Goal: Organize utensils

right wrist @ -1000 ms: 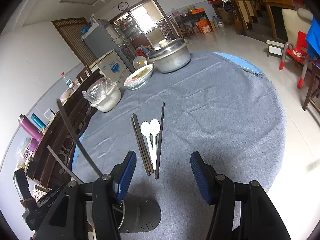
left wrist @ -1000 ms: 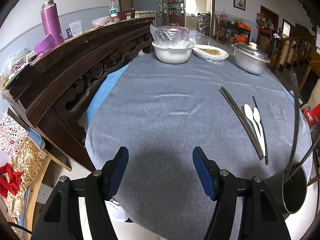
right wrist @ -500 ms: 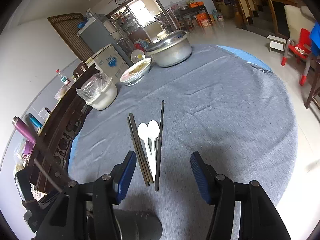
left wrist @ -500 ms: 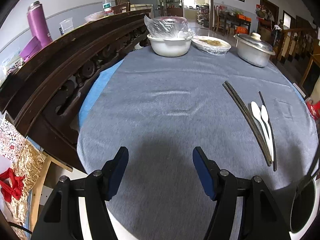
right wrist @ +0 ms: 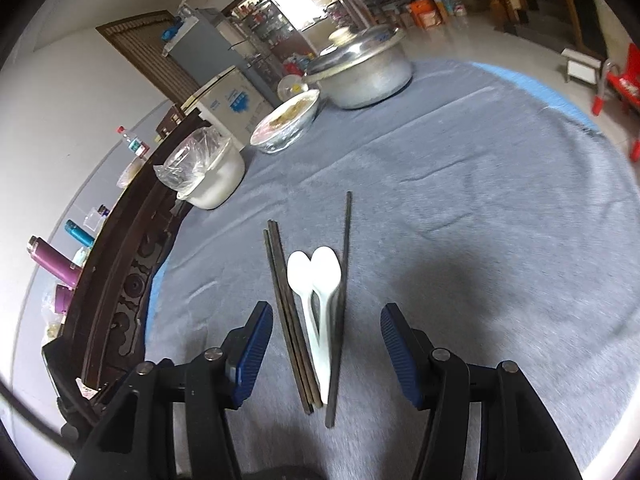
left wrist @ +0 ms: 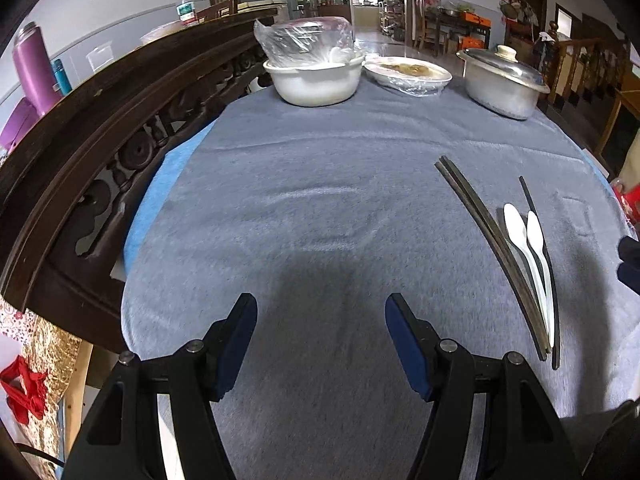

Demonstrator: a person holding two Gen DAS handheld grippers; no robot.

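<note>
Two spoons, three chopsticks on grey cloth

Left gripper hovers, fingers apart, empty, over bare tablecloth. Rightwards: paired dark chopsticks, two white spoons touching, one lone chopstick, all between the right gripper's spread, empty fingers.

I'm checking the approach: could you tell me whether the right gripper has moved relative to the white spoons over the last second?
Yes. The right gripper has come forward over the white spoons, whose handles now lie between its open jaws.

Round table under grey cloth; chopsticks, spoons, bowl, perhaps-food dish, lidded pot.
</note>
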